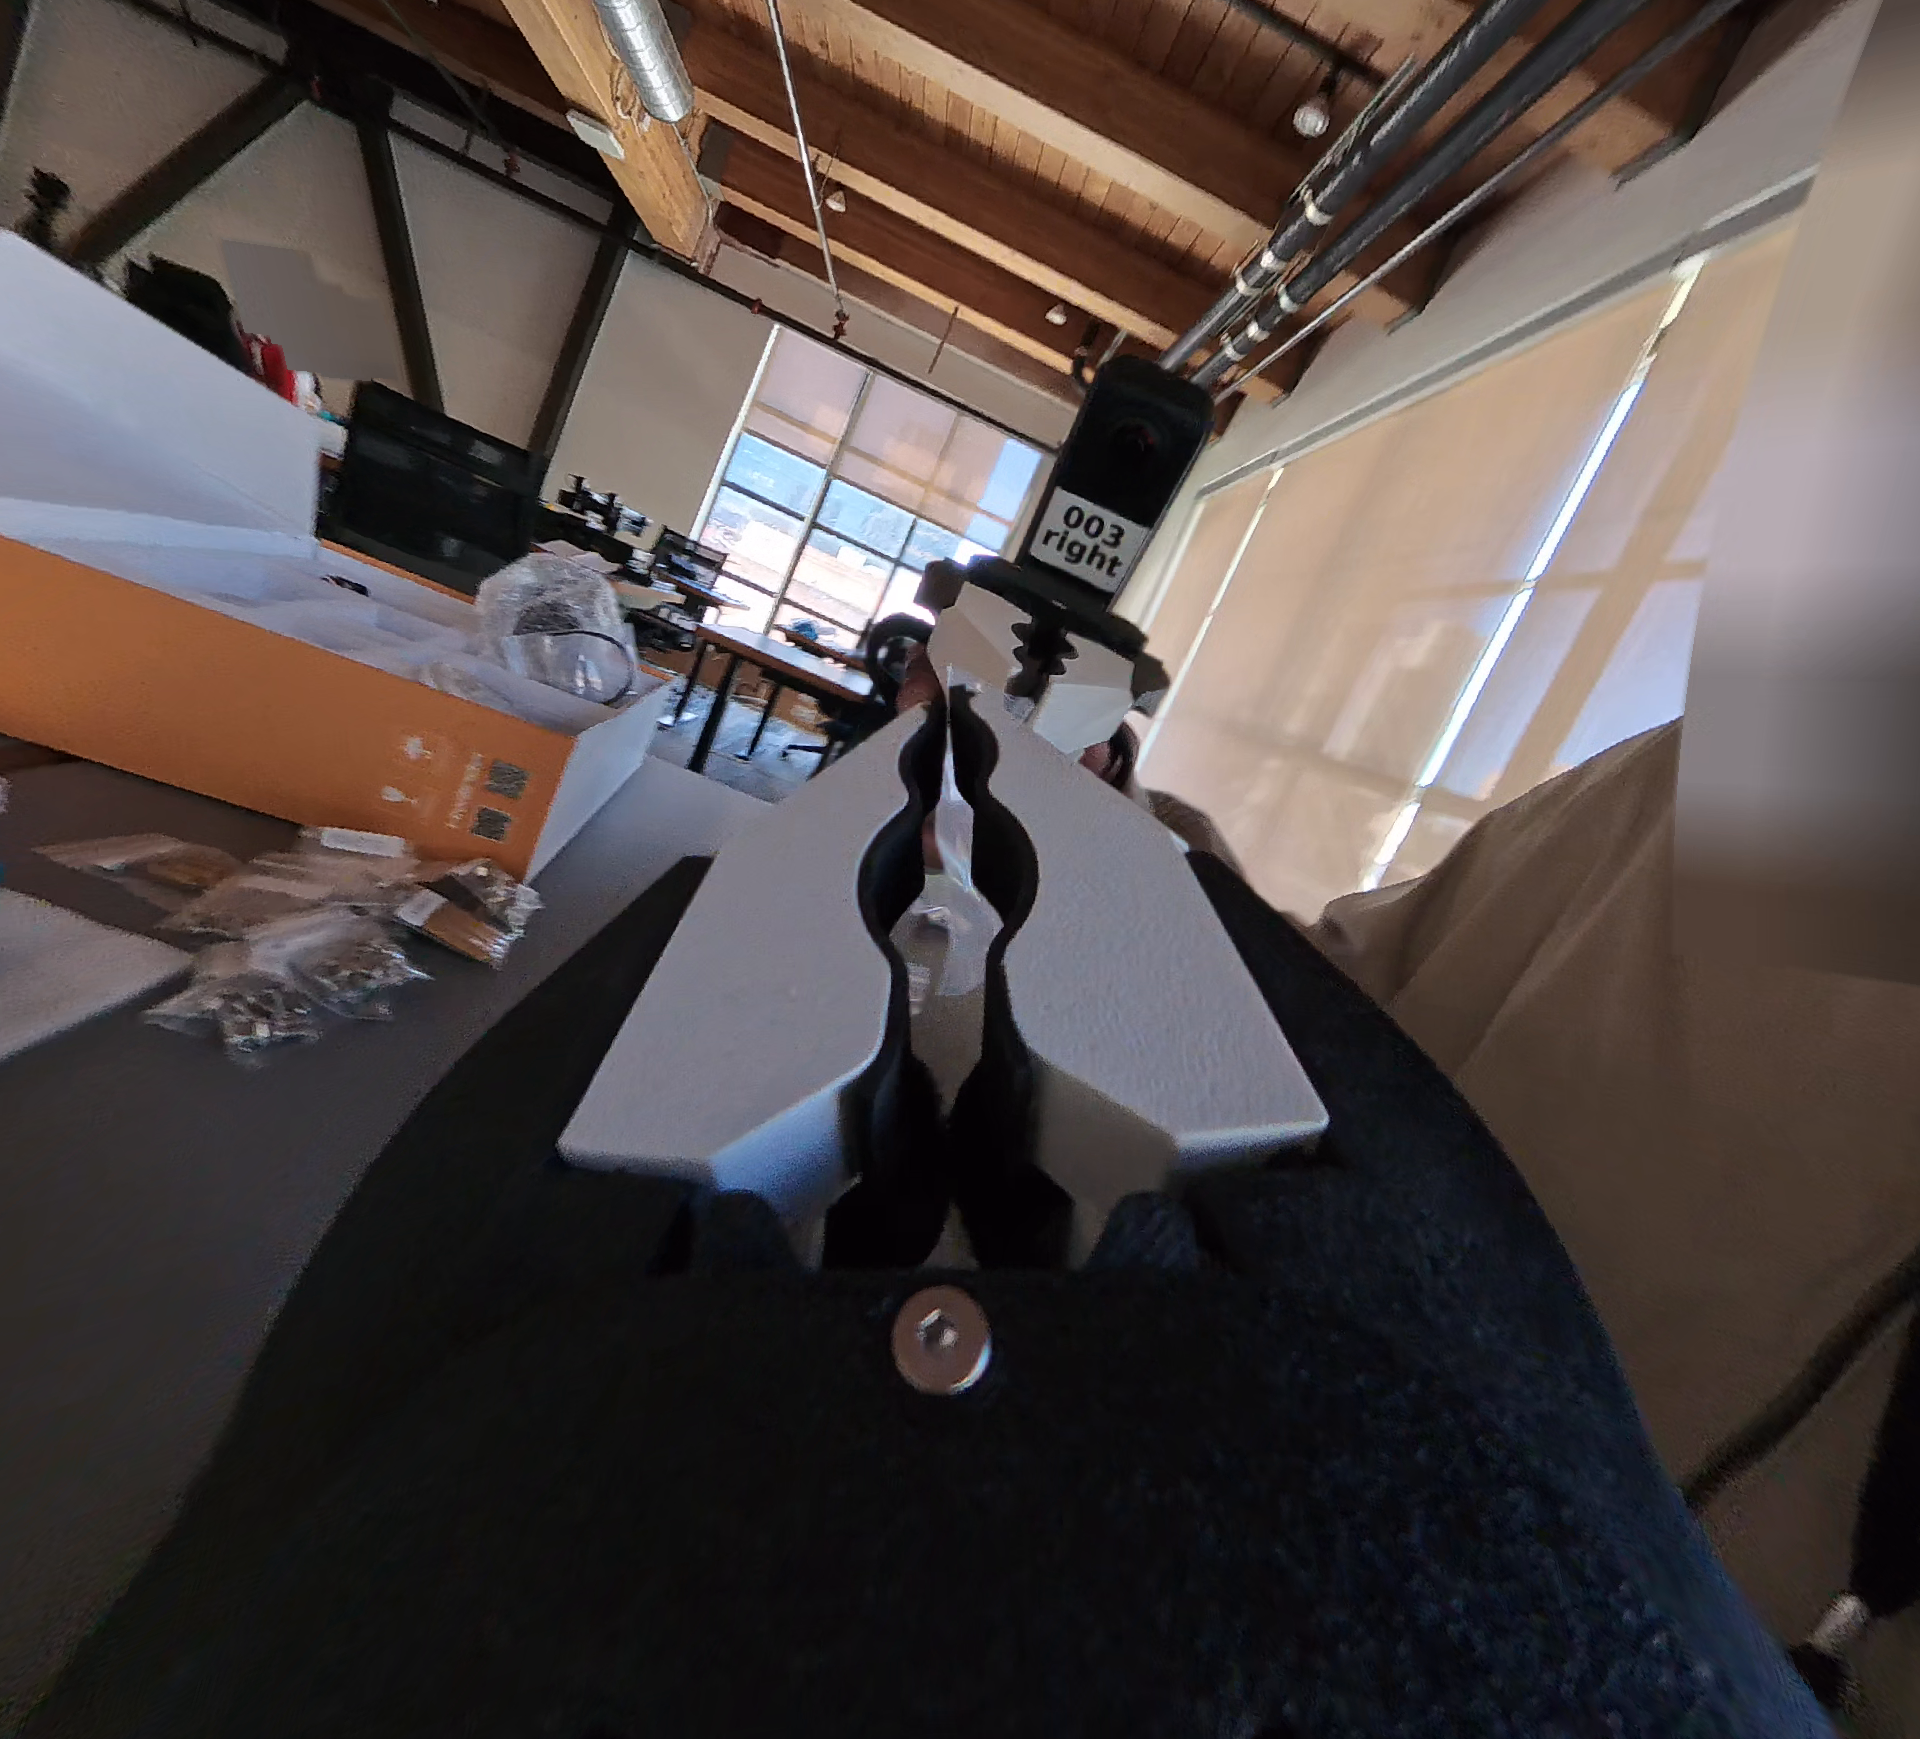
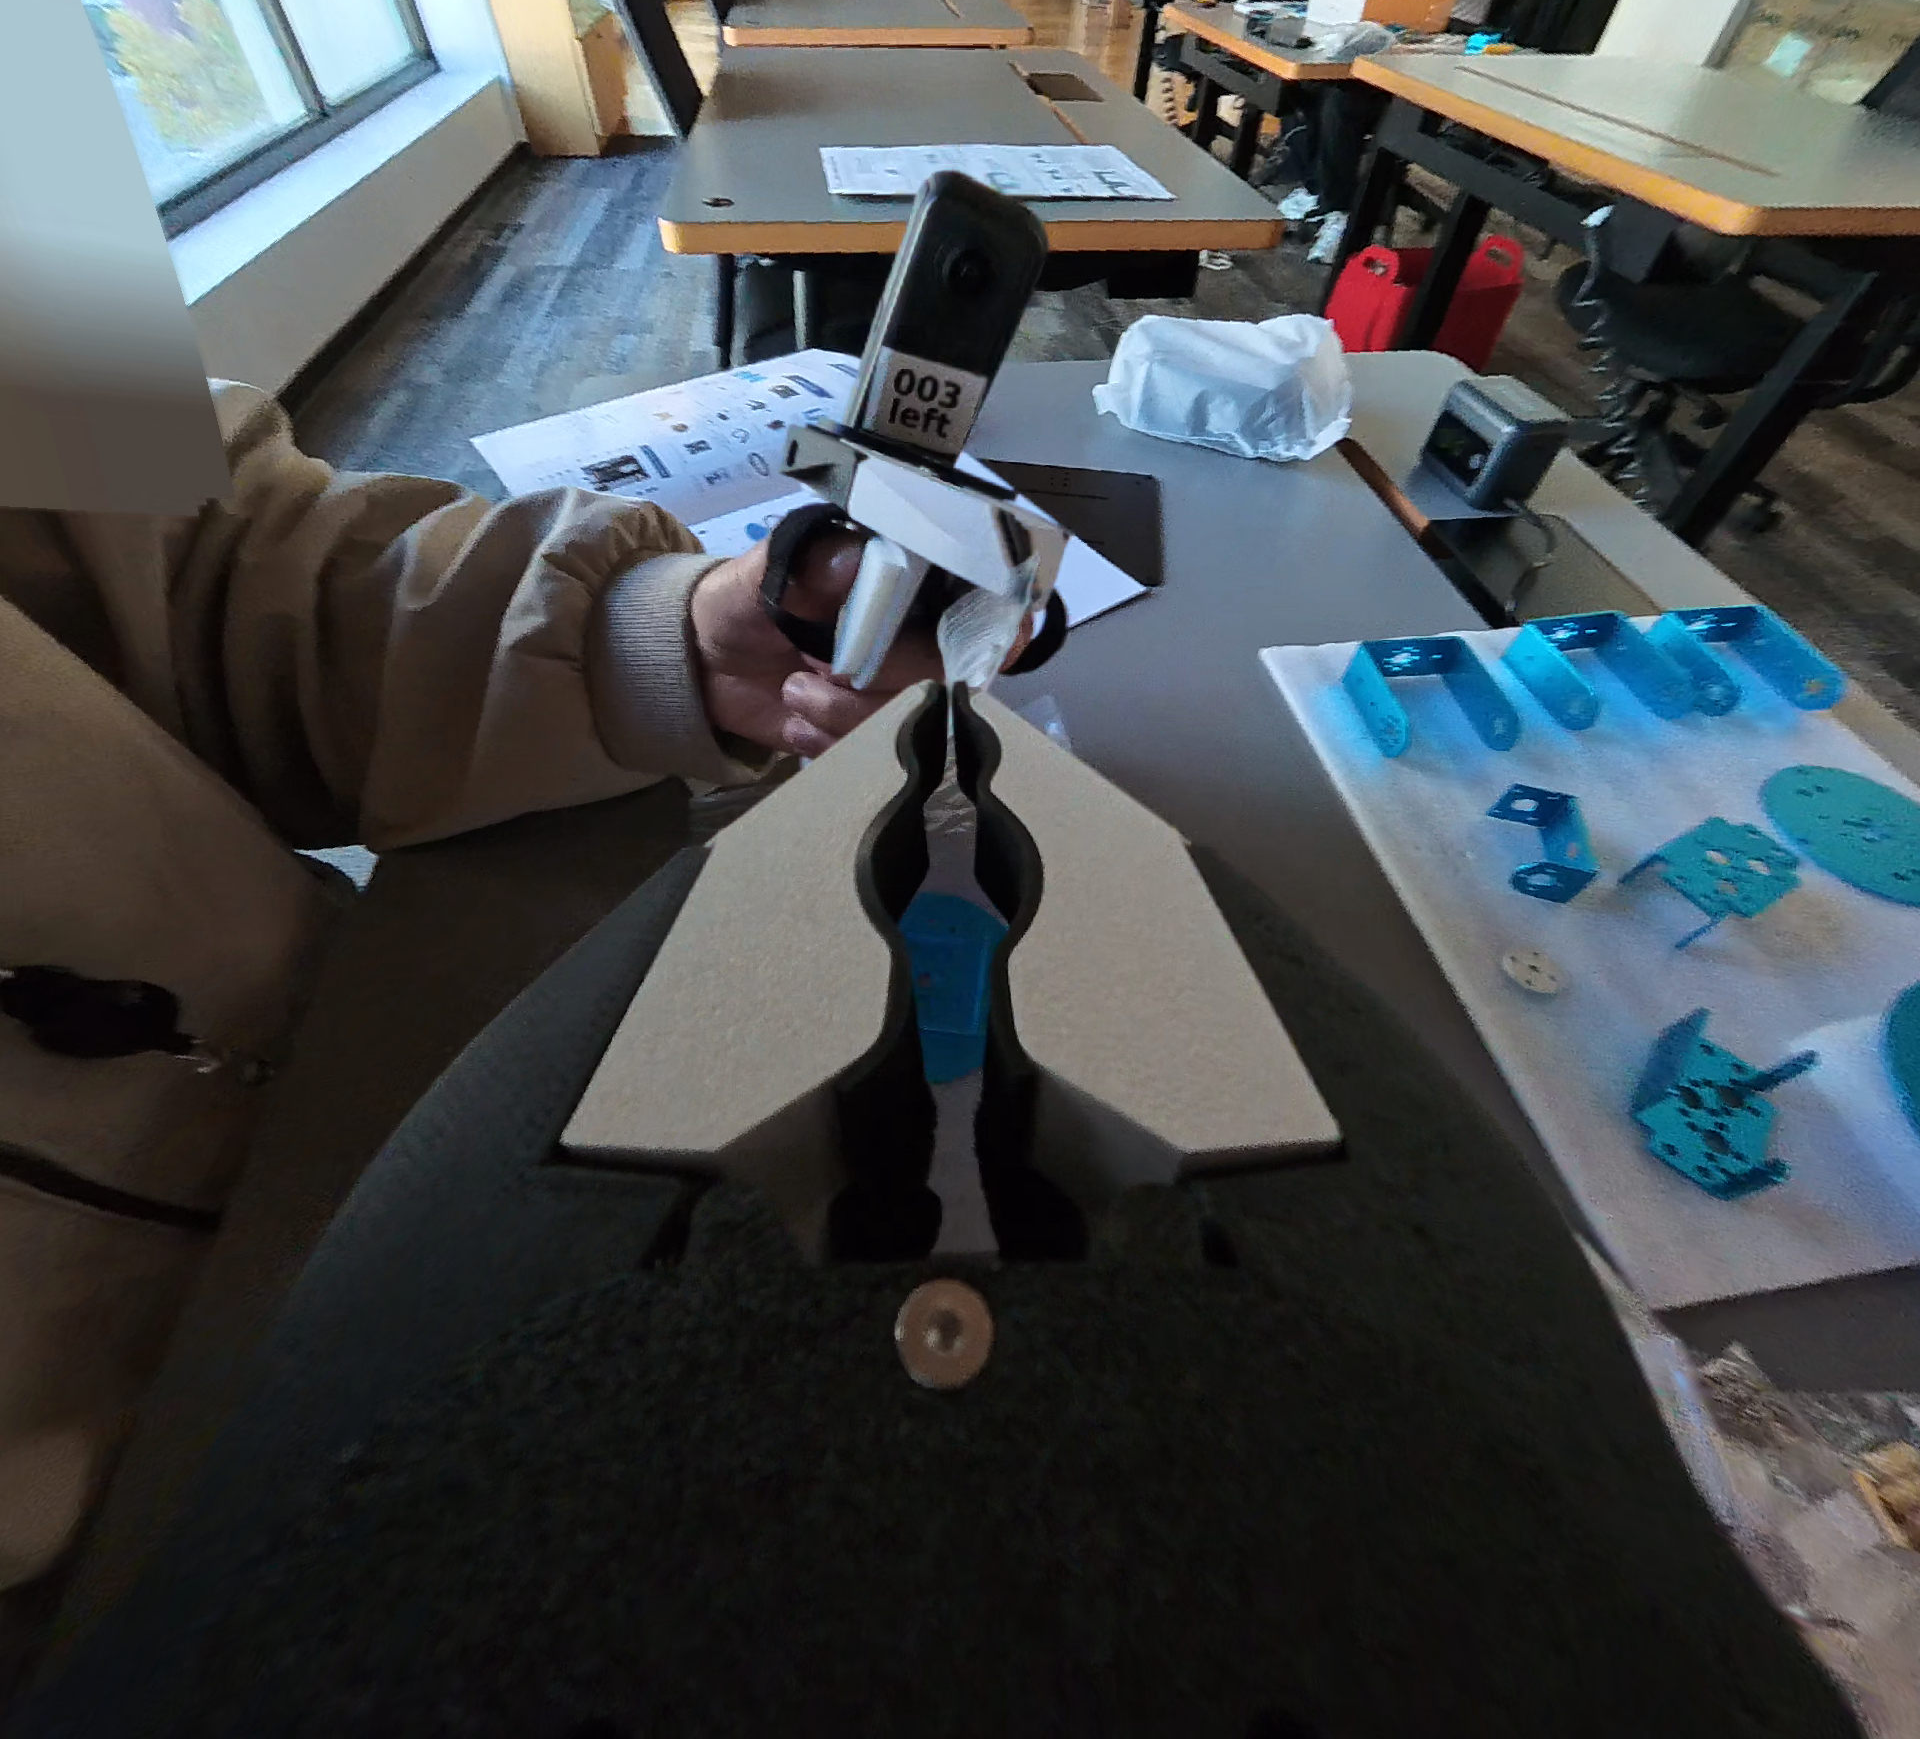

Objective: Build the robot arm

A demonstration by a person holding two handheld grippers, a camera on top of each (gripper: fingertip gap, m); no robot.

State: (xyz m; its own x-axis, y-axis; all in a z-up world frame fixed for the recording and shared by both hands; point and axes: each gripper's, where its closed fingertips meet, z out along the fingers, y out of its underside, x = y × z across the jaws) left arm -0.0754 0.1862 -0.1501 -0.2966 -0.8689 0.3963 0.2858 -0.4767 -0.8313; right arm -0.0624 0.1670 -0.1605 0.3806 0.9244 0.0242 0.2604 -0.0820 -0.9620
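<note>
Both grippers meet tip to tip above a grey table [image 2: 1247, 567]. My right gripper [image 2: 951, 702] is shut on a small clear plastic bag [image 2: 982, 635]. The bag runs down between its fingers and holds a blue metal part [image 2: 948, 983]. My left gripper [image 2: 909, 619], held by a hand in a tan sleeve, grips the same bag from the far side. In the left wrist view my left gripper [image 1: 945, 713] is shut, with clear plastic [image 1: 935, 920] between its fingers. The right gripper [image 1: 1023, 661] faces it closely.
A white foam sheet [image 2: 1455, 1118] at the right carries several blue metal brackets [image 2: 1423, 692] and plates. A printed sheet [image 2: 675, 453], crumpled white wrapping [image 2: 1226, 390] and a grey device [image 2: 1486, 442] lie beyond. An orange box [image 1: 260, 723] and bags of small parts [image 1: 312, 941] lie at the left. My two grippers' fingertips are within a few centimetres of each other.
</note>
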